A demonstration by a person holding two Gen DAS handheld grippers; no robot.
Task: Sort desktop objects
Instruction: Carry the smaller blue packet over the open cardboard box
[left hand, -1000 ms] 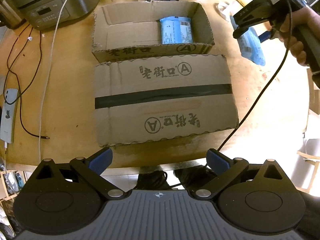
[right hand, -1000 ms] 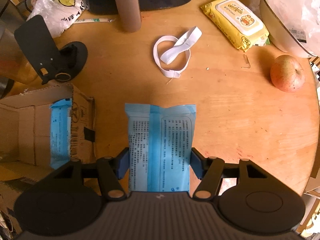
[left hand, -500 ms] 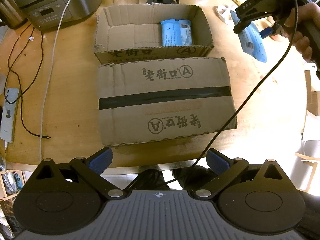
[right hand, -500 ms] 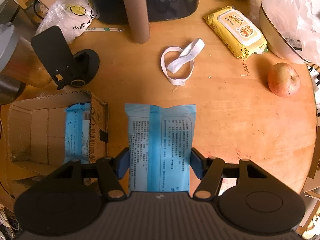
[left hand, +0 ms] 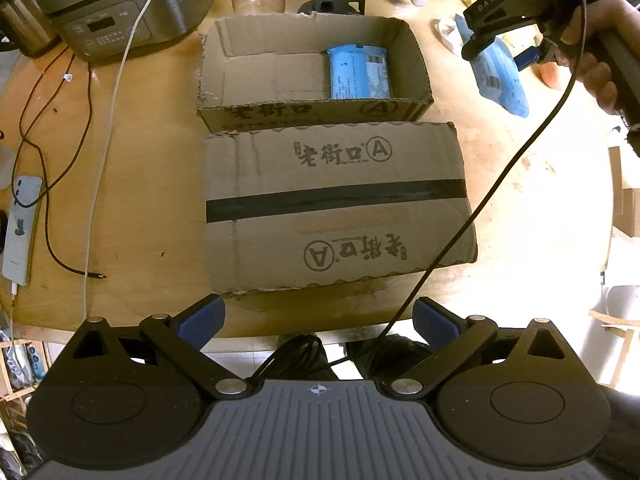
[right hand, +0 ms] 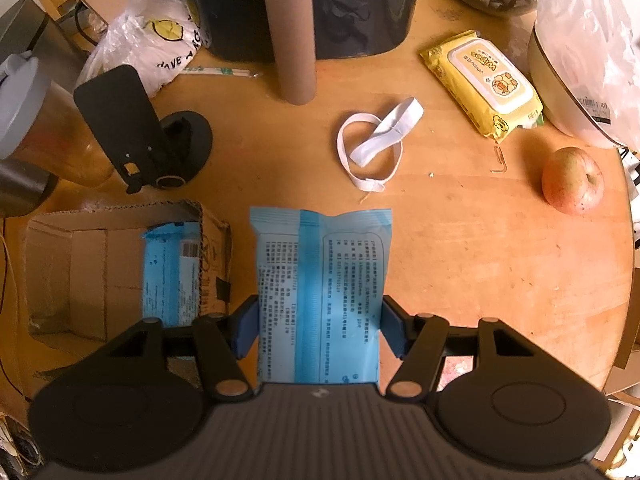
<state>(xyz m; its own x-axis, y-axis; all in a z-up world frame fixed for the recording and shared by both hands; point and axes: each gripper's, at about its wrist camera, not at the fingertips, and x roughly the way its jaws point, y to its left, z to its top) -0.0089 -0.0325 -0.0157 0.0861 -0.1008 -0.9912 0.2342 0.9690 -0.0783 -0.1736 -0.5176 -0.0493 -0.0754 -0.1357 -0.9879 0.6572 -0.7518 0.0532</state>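
My right gripper [right hand: 320, 326] is shut on a light blue wipes pack [right hand: 320, 292], which hangs above the wooden table to the right of the open cardboard box [right hand: 52, 276]. From the left wrist view that same pack [left hand: 498, 76] dangles under the right gripper [left hand: 504, 54], held in a person's hand at the far right. A second blue pack [left hand: 358, 72] lies inside the open box [left hand: 312, 110], against its right wall. My left gripper [left hand: 318, 320] stands open and empty over the table's near edge, in front of the flattened box lid [left hand: 336, 208].
Beyond the held pack lie a white elastic band [right hand: 376, 144], a yellow wipes pack [right hand: 484, 84], an apple [right hand: 572, 182], a cardboard tube [right hand: 292, 36] and a black stand [right hand: 140, 136]. A silver cooker [left hand: 116, 4], cables and a phone [left hand: 20, 228] sit left of the box.
My right gripper has risen with the blue pack, so the table items look smaller and more of the open box shows. The left gripper has stayed open and still.
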